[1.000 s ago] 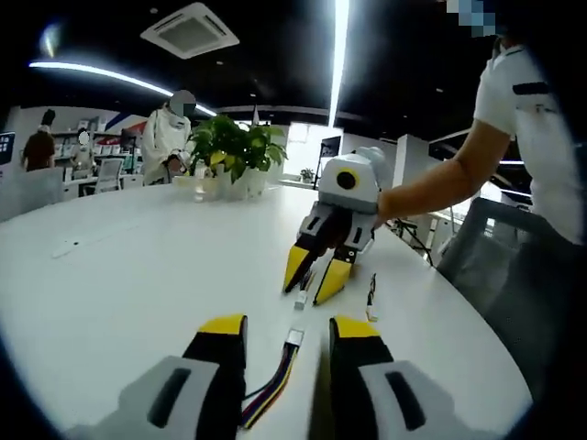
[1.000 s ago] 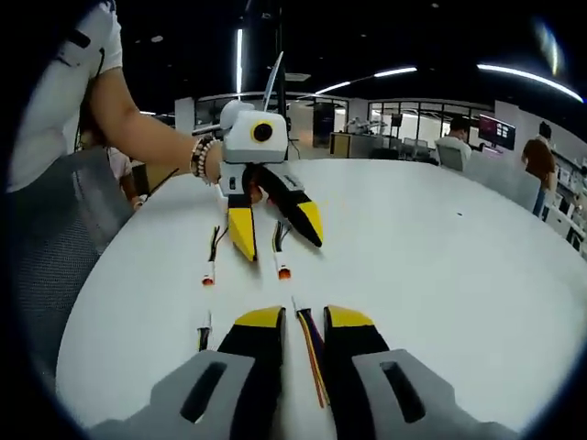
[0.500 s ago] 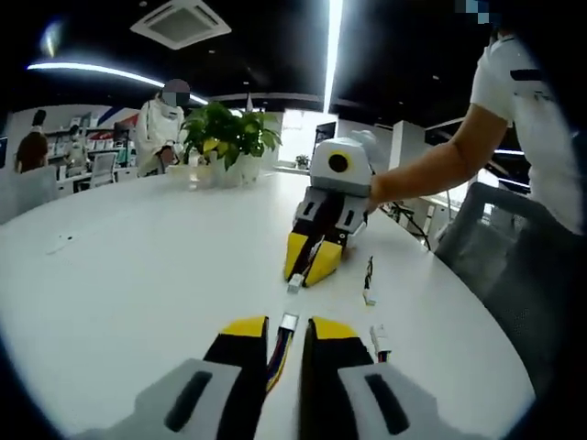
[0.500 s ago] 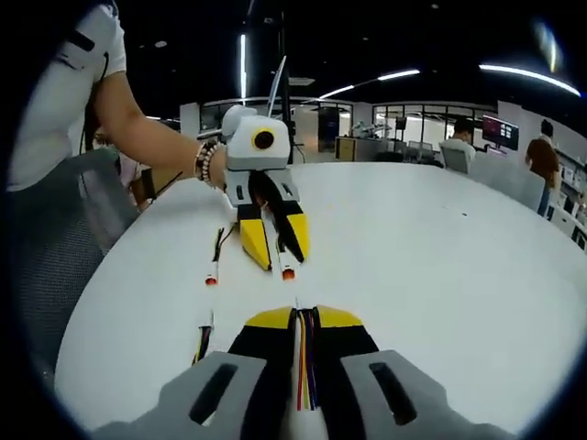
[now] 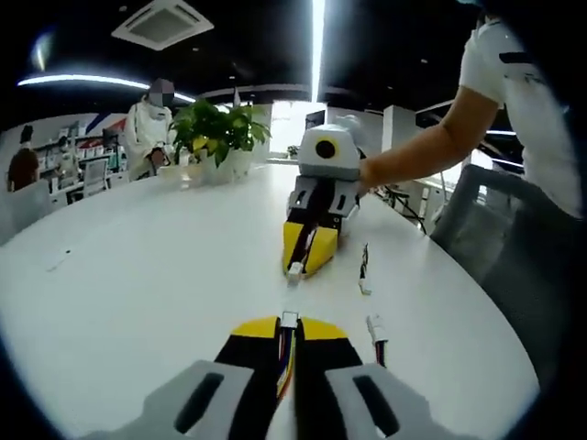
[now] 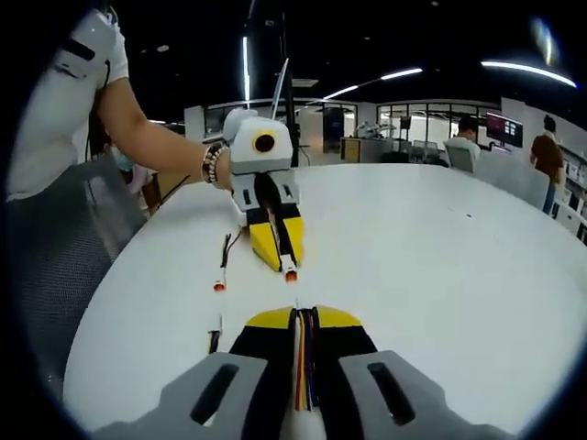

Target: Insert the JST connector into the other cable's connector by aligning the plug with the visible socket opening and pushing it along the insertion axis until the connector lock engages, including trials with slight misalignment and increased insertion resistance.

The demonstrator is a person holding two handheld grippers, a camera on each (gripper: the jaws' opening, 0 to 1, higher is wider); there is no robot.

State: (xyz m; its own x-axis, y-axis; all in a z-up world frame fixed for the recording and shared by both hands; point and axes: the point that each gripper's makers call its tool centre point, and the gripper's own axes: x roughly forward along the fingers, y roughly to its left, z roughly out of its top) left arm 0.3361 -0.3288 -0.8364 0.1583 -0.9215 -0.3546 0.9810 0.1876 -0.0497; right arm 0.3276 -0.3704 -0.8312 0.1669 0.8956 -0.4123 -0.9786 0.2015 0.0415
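No brand, label or writing can be read on anything here. In the left gripper view, the left tool (image 5: 287, 332) is clenched on a ribbon of coloured wires (image 5: 283, 353) ending in a small white JST connector (image 5: 290, 319) that pokes out just past its yellow tips. Facing it across the white worktop (image 5: 138, 266), the right tool (image 5: 302, 258) is clenched on the other cable's connector (image 5: 294, 269), white-tipped, a short gap away. Two spare cables (image 5: 365, 275) lie beside them. In the right gripper view, the right tool (image 6: 302, 318) grips multicoloured wires (image 6: 303, 367).
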